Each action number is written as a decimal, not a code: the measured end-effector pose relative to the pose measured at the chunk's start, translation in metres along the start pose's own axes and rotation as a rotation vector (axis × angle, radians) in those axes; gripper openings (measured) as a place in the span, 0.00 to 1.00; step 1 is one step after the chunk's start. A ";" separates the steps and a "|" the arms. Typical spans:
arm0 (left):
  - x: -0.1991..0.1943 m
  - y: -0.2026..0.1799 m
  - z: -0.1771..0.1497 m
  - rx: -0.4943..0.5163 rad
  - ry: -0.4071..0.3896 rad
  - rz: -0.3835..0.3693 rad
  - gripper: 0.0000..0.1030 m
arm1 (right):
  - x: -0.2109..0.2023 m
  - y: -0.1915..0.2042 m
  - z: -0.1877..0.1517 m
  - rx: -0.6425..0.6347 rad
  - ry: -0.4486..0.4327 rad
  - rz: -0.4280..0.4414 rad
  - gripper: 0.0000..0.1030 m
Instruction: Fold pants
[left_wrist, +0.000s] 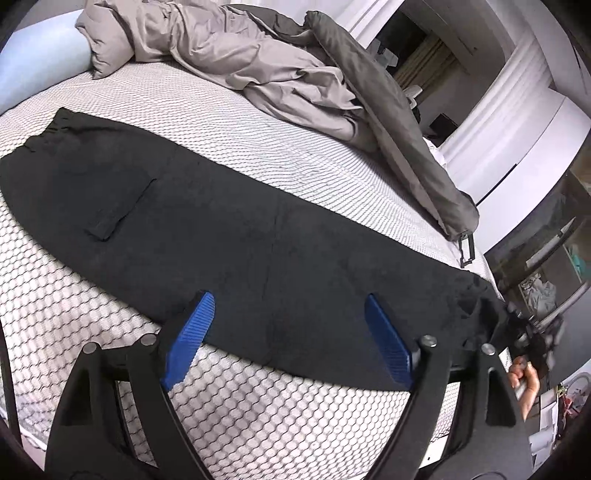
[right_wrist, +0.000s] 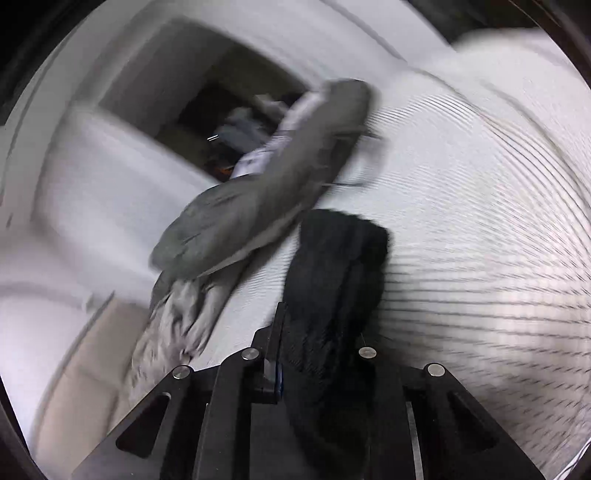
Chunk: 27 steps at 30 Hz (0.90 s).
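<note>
Black pants (left_wrist: 221, 229) lie flat and lengthwise across the patterned mattress (left_wrist: 258, 413), waistband at the upper left, leg ends at the lower right. My left gripper (left_wrist: 288, 299) stands open above the pants' near edge, and its blue pads (left_wrist: 192, 332) hold nothing. At the right edge a hand (left_wrist: 526, 384) holds my right gripper (left_wrist: 532, 332) at the leg ends. In the blurred right wrist view, the right gripper (right_wrist: 314, 332) is shut on a bunched fold of the pants (right_wrist: 340, 266), which rises from between its jaws.
A light grey duvet (left_wrist: 258, 66) and a dark grey blanket (left_wrist: 406, 140) are heaped along the far side of the bed. A pale blue pillow (left_wrist: 33, 70) lies at the top left. The bed's edge runs at the right, with dark shelves (left_wrist: 546, 258) beyond it.
</note>
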<state>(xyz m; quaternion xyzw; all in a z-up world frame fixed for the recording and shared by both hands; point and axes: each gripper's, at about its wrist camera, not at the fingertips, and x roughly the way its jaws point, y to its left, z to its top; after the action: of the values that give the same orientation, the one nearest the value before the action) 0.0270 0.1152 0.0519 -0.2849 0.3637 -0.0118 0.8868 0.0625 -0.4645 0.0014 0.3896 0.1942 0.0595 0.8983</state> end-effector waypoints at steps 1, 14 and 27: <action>0.002 -0.001 0.001 -0.011 0.002 -0.002 0.79 | 0.003 0.033 -0.007 -0.084 0.018 0.045 0.18; 0.017 0.007 0.005 -0.055 0.025 -0.007 0.79 | 0.076 0.209 -0.191 -0.763 0.721 0.299 0.54; 0.096 -0.046 -0.022 0.075 0.384 -0.251 0.63 | 0.082 0.121 -0.160 -0.721 0.617 -0.024 0.65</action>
<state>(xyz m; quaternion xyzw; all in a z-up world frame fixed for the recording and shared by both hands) 0.0918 0.0437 0.0014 -0.2871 0.4867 -0.1894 0.8030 0.0795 -0.2513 -0.0355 0.0149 0.4234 0.2255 0.8773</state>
